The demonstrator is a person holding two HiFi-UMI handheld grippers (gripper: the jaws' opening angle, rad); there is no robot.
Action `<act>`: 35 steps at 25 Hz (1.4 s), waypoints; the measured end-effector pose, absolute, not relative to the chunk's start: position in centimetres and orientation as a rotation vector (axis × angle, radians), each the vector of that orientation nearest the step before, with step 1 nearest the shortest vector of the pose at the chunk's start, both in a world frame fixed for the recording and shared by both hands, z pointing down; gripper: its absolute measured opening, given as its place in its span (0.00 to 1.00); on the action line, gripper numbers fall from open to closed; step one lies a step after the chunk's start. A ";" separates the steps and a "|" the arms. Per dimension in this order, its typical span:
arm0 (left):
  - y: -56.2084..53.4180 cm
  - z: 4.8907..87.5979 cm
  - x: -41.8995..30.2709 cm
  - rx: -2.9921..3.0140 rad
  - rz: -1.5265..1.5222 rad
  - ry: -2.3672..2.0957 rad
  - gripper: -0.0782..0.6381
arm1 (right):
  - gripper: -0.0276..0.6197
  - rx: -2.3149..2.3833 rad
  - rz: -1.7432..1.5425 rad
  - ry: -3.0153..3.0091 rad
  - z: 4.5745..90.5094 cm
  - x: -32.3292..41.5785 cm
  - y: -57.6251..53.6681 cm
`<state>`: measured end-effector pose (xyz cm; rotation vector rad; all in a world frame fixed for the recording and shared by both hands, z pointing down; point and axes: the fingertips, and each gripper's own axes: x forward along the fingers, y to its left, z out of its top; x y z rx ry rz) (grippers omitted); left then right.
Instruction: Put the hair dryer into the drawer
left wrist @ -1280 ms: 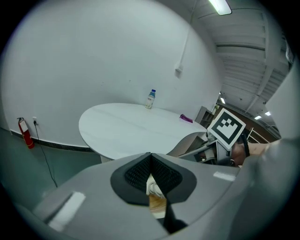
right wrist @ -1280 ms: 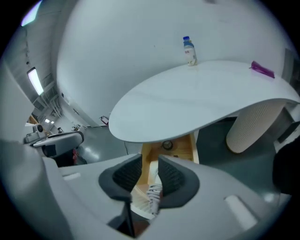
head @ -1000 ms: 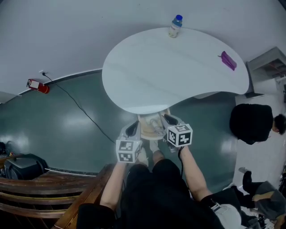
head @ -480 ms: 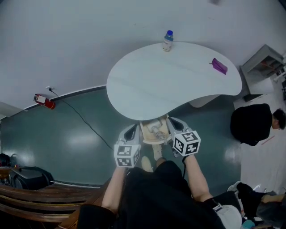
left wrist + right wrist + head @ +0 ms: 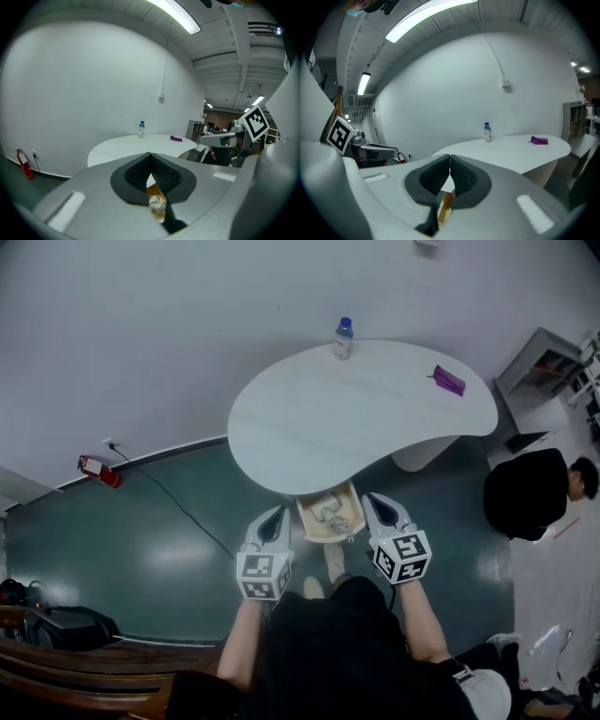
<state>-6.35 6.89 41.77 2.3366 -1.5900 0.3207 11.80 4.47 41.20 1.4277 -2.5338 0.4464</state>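
Head view: bottle (image 5: 343, 338), purple object (image 5: 448, 381) on table (image 5: 356, 418); open drawer (image 5: 330, 515) at near edge

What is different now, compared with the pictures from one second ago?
Both grippers drew back from the open light wooden drawer: the left gripper, shut, and the right gripper, whose jaws have just been closing on nothing. The pale hair dryer stayed inside the drawer.
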 end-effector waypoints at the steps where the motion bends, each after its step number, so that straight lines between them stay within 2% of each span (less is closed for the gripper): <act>1: 7.3 41.5 -6.4 2.343 0.316 -1.595 0.12 | 0.05 1.432 0.444 -2.535 41.0 12.0 5.1; 9: 9.5 40.3 -6.2 2.365 0.300 -1.617 0.12 | 0.05 1.460 0.454 -2.529 40.7 13.4 8.2; 35: 9.4 40.5 -5.5 2.356 0.314 -1.596 0.12 | 0.05 1.415 0.476 -2.524 41.3 12.7 7.8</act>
